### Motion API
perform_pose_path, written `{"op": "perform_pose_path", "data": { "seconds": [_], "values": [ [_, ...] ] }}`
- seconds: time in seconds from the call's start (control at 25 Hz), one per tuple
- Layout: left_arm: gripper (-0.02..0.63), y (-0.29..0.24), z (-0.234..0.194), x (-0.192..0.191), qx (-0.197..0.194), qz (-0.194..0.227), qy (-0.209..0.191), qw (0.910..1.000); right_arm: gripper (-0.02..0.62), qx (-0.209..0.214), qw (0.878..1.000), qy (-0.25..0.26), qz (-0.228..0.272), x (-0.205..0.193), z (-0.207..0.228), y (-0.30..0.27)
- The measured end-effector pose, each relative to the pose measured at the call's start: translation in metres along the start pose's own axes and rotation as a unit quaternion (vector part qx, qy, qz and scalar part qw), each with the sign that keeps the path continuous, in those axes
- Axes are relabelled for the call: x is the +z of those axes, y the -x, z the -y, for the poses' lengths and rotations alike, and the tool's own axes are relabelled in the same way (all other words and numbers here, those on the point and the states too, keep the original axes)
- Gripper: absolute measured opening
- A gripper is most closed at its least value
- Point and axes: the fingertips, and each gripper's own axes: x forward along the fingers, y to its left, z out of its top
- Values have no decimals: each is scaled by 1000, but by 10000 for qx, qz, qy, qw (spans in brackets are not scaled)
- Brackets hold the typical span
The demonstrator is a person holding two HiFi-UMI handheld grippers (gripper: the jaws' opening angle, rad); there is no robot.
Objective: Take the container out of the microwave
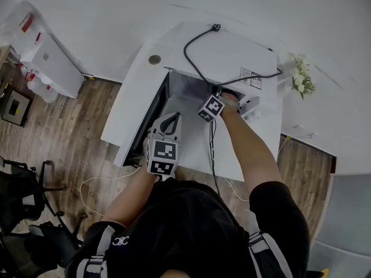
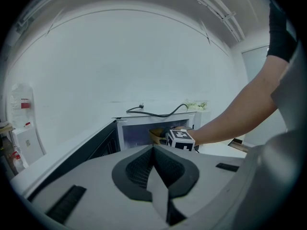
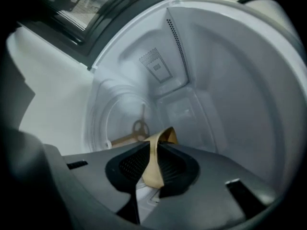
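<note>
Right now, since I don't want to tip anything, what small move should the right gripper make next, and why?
Probably draw the right gripper straight back out of the microwave, keeping it level. Its jaws are pinched on the rim of the tan container, which is inside the cavity, and the door stands open, so the way out looks free.
</note>
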Motion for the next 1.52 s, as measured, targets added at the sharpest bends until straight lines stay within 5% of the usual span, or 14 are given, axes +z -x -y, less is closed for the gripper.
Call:
{"op": "perform_pose_path", "data": {
  "seconds": [0.52, 1.52],
  "values": [
    [14, 10, 15, 3, -128, 95, -32, 9999, 41, 602, 9973, -33, 423, 2, -21, 52],
    [14, 49, 37, -9, -203, 52, -45, 9998, 21, 1099, 9851, -128, 1318, 7, -67, 198]
  ]
}}
